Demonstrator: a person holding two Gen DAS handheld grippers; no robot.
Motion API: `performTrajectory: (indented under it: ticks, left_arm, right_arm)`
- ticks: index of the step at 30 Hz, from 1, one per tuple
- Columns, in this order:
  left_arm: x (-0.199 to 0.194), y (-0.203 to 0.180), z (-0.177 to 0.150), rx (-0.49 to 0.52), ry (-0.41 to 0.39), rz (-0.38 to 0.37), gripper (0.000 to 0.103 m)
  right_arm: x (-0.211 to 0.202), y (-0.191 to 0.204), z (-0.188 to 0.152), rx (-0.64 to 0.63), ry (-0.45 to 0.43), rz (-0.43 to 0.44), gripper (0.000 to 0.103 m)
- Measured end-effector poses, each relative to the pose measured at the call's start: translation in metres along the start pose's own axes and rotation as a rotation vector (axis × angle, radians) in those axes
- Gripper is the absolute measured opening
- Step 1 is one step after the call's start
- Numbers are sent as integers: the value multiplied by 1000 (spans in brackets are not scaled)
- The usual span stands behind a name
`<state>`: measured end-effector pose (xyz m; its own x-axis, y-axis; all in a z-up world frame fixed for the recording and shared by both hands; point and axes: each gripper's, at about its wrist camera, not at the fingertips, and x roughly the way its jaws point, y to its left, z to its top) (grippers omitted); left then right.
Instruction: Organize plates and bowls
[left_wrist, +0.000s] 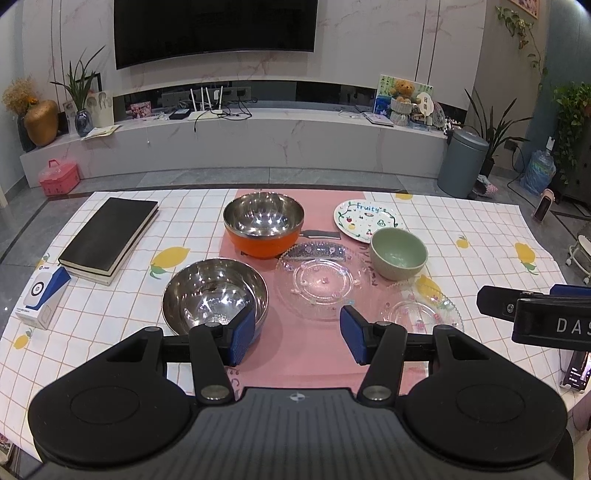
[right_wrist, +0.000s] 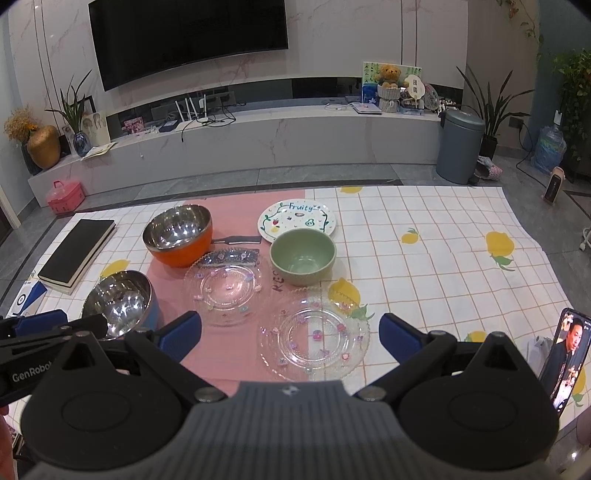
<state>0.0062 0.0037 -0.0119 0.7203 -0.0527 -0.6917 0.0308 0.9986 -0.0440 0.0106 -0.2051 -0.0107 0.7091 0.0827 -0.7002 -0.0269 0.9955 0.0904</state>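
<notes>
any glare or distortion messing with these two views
Left wrist view: bright ceiling-light spots glare inside both steel bowls, the near one and the orange one; fisheye bends the table edge. Right wrist view: the clear glass plate is faint against the cloth; the phone screen glows at the stretched right rim. Both look sharp, evenly lit.

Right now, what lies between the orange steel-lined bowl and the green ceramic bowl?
Between the orange steel-lined bowl and the green ceramic bowl sit the far rim of a clear glass plate and a flat blue flowered piece on it; the right wrist view shows this best.
</notes>
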Motion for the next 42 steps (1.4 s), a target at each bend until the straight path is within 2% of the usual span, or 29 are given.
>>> performTrajectory:
  ticks: [29,42]
  left_arm:
    - [9,13,0,-31,62,-8,63]
    - [15,30,0,-49,74,0,63]
  right_arm:
    - [13,12,-2,-31,39,8,100]
    - [26,34,-1,-70,58,28,100]
